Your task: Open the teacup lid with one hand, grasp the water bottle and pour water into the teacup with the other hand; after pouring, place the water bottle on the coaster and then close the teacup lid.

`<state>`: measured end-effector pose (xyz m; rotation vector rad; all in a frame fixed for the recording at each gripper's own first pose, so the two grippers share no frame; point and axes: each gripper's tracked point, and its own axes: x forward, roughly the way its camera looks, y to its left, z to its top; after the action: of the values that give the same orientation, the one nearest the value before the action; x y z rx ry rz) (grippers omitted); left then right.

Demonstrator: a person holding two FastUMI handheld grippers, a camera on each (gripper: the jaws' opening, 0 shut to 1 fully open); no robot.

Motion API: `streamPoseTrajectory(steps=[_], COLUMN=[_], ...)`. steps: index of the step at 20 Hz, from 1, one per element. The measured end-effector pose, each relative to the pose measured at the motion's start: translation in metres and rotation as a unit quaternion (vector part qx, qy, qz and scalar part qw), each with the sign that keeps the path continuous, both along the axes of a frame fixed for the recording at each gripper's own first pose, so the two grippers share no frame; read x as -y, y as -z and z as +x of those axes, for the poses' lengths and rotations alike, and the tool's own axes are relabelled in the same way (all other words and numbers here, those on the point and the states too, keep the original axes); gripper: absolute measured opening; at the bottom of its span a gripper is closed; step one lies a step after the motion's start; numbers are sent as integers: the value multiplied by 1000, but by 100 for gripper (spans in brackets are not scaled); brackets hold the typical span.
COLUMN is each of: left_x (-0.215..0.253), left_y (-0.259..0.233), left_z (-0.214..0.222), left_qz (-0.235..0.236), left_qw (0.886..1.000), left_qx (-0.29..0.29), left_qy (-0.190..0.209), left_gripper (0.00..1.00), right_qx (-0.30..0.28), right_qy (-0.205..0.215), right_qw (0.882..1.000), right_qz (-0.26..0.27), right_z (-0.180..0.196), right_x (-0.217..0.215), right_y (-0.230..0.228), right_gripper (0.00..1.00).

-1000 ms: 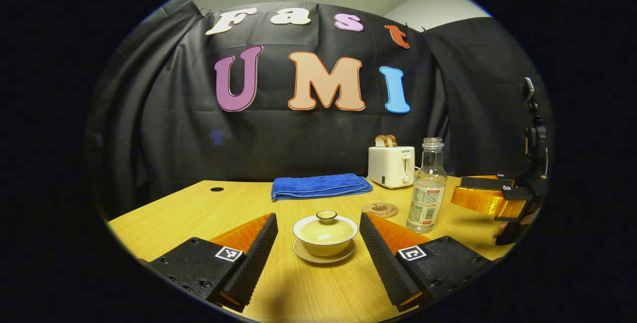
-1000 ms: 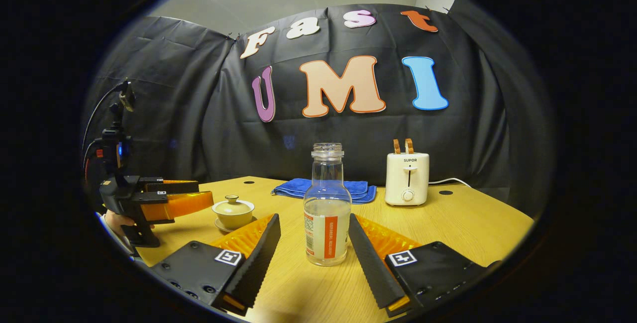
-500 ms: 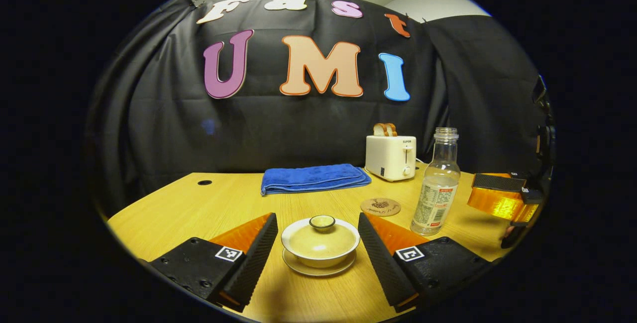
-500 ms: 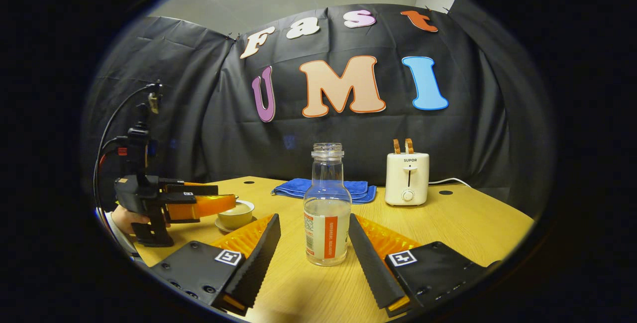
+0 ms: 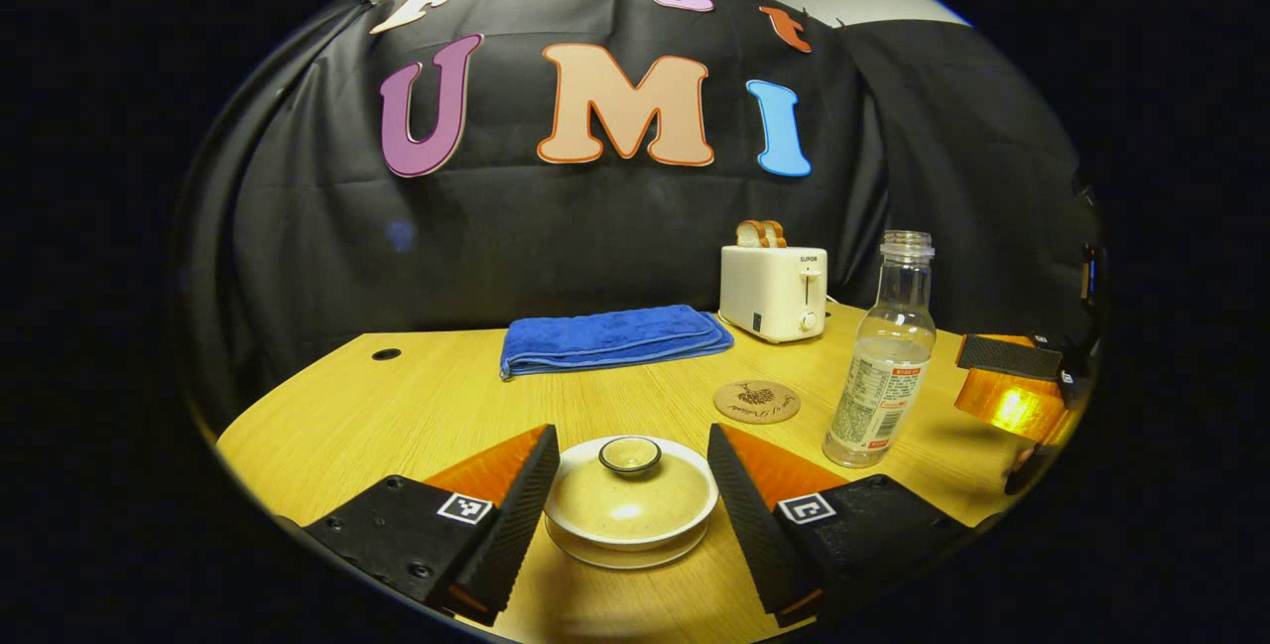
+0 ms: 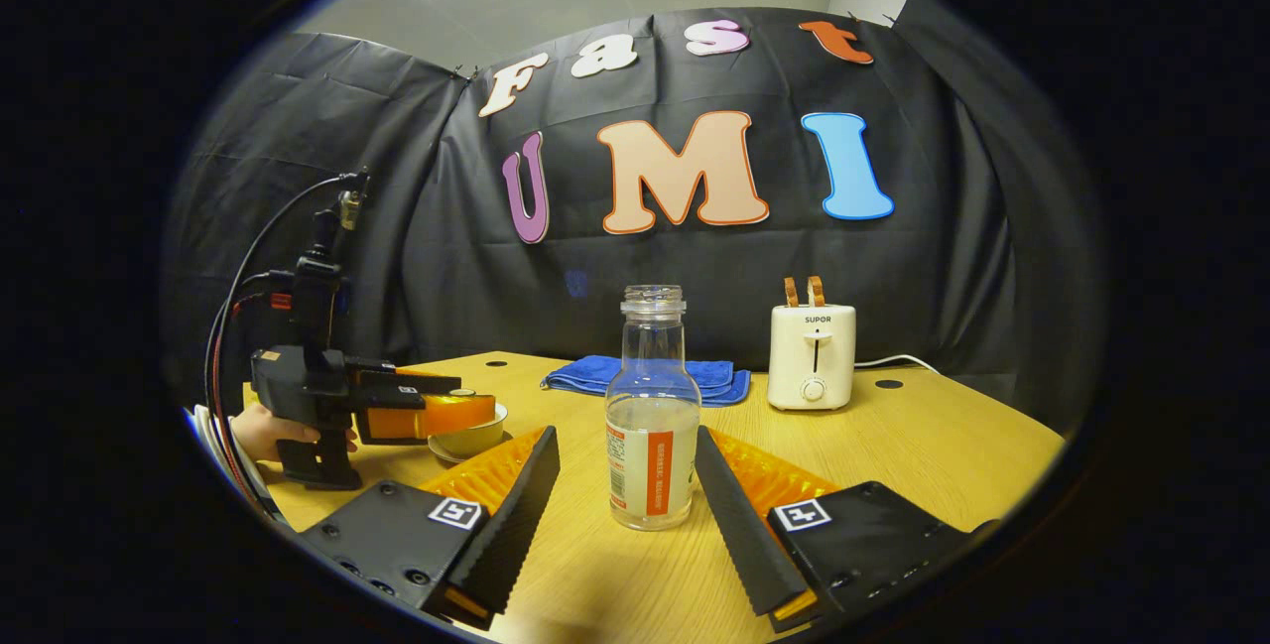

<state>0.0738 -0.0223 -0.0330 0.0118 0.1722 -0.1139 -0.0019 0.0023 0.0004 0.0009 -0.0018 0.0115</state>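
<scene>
In the left gripper view, the left tool [image 5: 628, 485] stands open with its fingers on either side of the cream ceramic lidded teacup [image 5: 630, 497] on its saucer, lid on, not pressing. In the right gripper view, the right tool [image 6: 625, 490] is open around the clear uncapped water bottle [image 6: 652, 416], gaps showing on both sides. Farther back on the light wooden table [image 5: 437, 406] lie the round brown coaster [image 5: 756, 401], a folded blue towel [image 5: 610, 336] and a white toaster [image 5: 775, 292].

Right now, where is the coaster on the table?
In the left gripper view, the coaster lies flat on the table, right of centre, between the water bottle and the teacup.
</scene>
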Motion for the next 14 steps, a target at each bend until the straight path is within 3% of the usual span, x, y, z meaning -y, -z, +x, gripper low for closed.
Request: streamPoseTrajectory(steps=[7, 8, 9, 14], left_x=[5, 4, 4, 3], left_y=[4, 5, 5, 2], left_z=[8, 9, 10, 11], left_qz=[5, 6, 7, 8], left_qw=[1000, 1000, 1000, 1000], left_qx=[-8, -10, -11, -3], left_qy=[7, 4, 6, 4], left_gripper=[74, 73, 69, 52], right_qx=[0, 0, 0, 0], right_qy=[0, 0, 0, 0], right_qw=[1000, 1000, 1000, 1000], right_qz=[0, 0, 0, 0], right_z=[0, 0, 0, 0], right_x=[0, 0, 0, 0], right_y=[1, 0, 1, 0], right_gripper=[90, 86, 90, 90])
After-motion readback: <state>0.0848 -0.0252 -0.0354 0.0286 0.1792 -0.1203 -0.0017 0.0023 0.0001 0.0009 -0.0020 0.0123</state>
